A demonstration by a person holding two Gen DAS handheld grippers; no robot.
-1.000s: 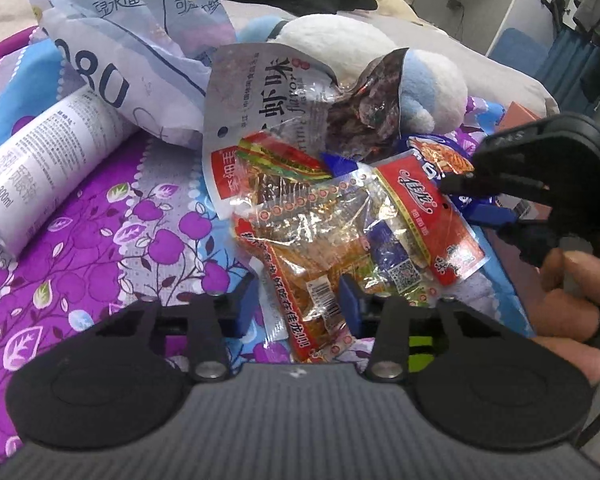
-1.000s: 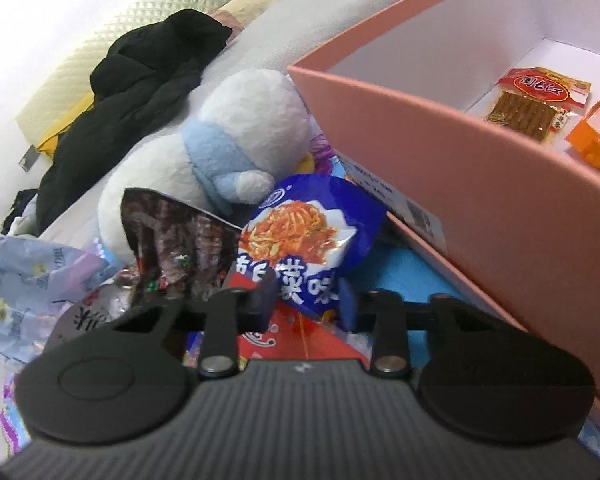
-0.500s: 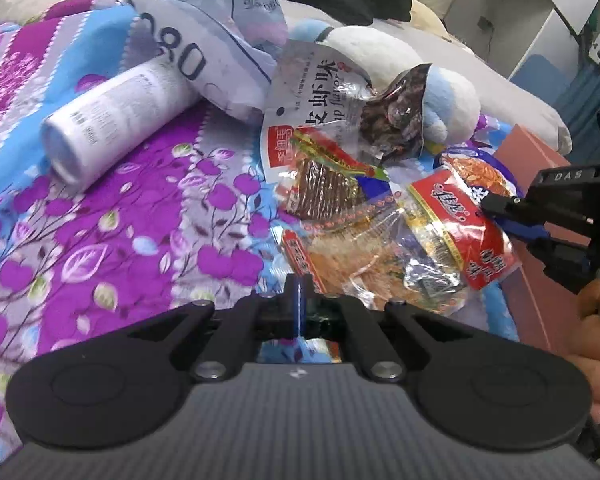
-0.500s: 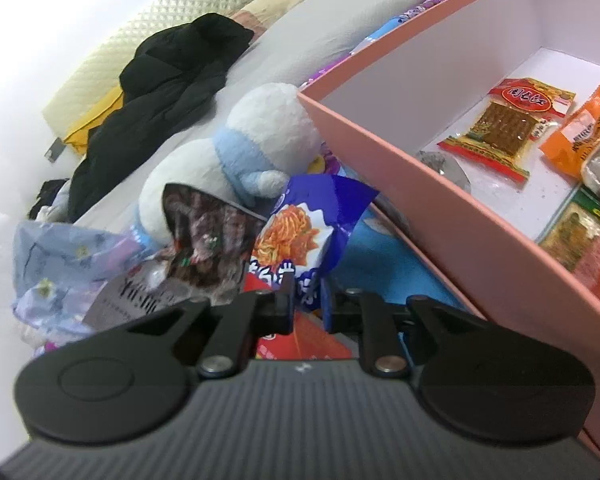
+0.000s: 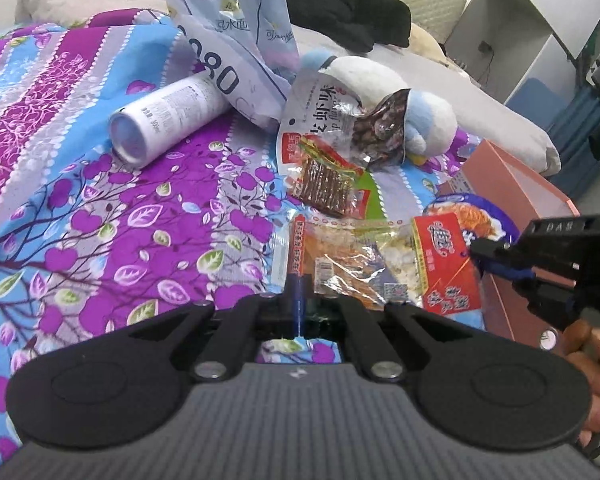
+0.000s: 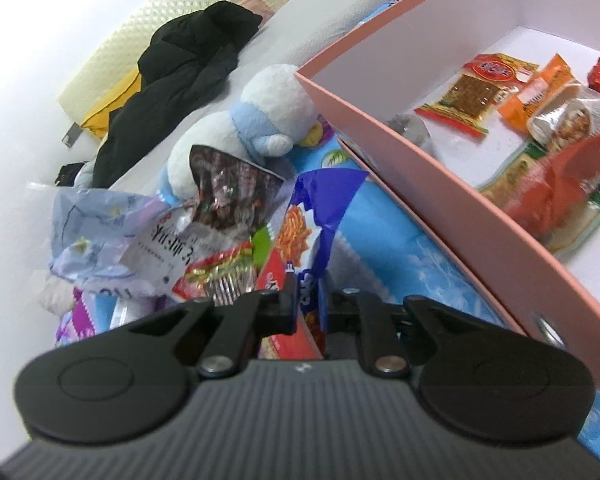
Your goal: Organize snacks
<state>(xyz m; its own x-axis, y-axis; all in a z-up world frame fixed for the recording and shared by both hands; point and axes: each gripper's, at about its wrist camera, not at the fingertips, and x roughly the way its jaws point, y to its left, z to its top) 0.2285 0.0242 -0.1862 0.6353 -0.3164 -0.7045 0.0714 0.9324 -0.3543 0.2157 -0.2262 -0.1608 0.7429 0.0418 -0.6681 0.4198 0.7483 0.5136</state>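
My left gripper [image 5: 298, 312] is shut on the near edge of a clear orange snack packet [image 5: 340, 258] and holds it above the purple floral bedspread [image 5: 120, 220]. My right gripper [image 6: 306, 304] is shut on a blue snack bag [image 6: 314, 216] with a red packet [image 6: 278, 276] against it, lifted beside the pink box [image 6: 412, 152]. In the left wrist view the right gripper [image 5: 496, 260] grips the red packet [image 5: 444, 264] and blue bag [image 5: 480, 220]. More packets [image 5: 324, 180] lie in a heap.
The pink box holds several snack packets [image 6: 476, 92]. A white and blue plush toy [image 5: 420, 108] lies behind the heap. A white spray can [image 5: 168, 116] and a pale crumpled bag [image 5: 236, 40] lie at the left. Black clothing [image 5: 348, 4] lies at the back.
My left gripper closed on the orange packet and lifted it back from the heap. My right gripper closed on the blue bag and raised it toward the pink box.
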